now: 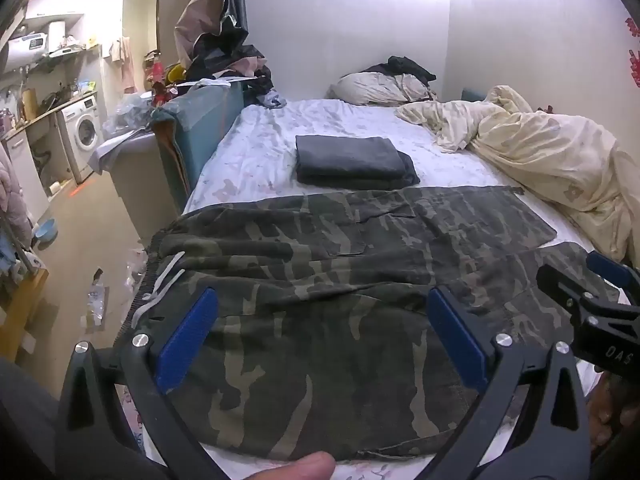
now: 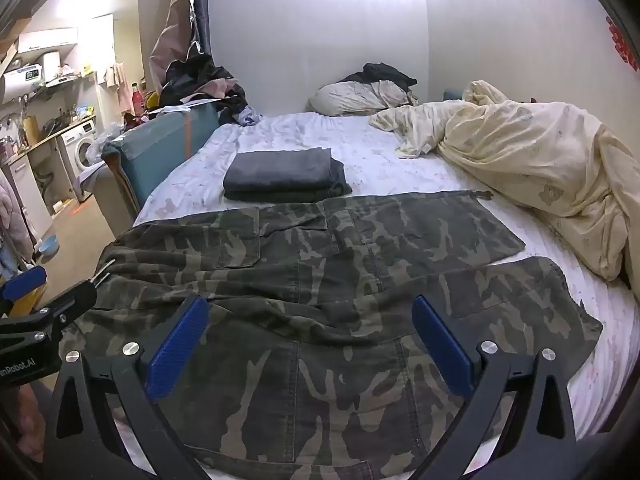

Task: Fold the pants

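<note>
Above near edge of bed (image 1: pixel 256 152): left gripper (image 1: pixel 322 332) and right gripper (image 2: pixel 310 340) hover side by side, jaws spread wide, nothing between pads. Camouflage pants (image 2: pixel 320 264) lie flat just under and ahead, toward 12 o'clock from both. Long axis runs 9 to 3: waistband at 9, nearer left gripper; two legs out to 3, nearer right gripper. Folded dark garment (image 2: pixel 284 174) beyond pants at 12; crumpled duvet (image 2: pixel 532 168) at 2.

Your pants (image 2: pixel 320 300) are green-and-tan camouflage with a white drawstring (image 1: pixel 160 280). Behind them you see a dark grey folded cloth (image 2: pixel 284 174), a pale floral bedsheet (image 2: pixel 380 152), a cream blanket (image 2: pixel 540 172), and blue gripper pads (image 2: pixel 178 348).
</note>
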Tool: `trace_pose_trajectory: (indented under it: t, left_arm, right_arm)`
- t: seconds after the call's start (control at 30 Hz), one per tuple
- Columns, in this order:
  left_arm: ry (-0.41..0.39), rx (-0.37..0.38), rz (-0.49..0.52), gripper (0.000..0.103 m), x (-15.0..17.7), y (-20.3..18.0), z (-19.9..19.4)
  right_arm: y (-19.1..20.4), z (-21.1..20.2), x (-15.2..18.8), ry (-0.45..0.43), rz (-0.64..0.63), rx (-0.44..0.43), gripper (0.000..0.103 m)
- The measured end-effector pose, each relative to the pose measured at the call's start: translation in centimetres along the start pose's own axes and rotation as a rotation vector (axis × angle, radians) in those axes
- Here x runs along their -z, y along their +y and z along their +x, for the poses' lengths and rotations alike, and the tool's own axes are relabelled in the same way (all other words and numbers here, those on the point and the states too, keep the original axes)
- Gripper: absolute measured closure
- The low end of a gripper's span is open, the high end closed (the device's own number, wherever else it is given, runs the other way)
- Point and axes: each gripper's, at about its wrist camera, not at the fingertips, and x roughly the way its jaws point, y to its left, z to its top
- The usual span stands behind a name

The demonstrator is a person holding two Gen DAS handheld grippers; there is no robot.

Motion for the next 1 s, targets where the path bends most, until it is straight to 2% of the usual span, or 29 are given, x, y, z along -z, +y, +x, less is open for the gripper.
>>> trace_pose_trajectory:
  t: [1.0]
  left_arm:
    - [0.004, 0.001, 0.002, 0.0, 0.11, 0.27, -0.17]
  right_arm:
    - [-0.04, 0.18, 0.03, 0.012, 0.005, -0.004, 0.0]
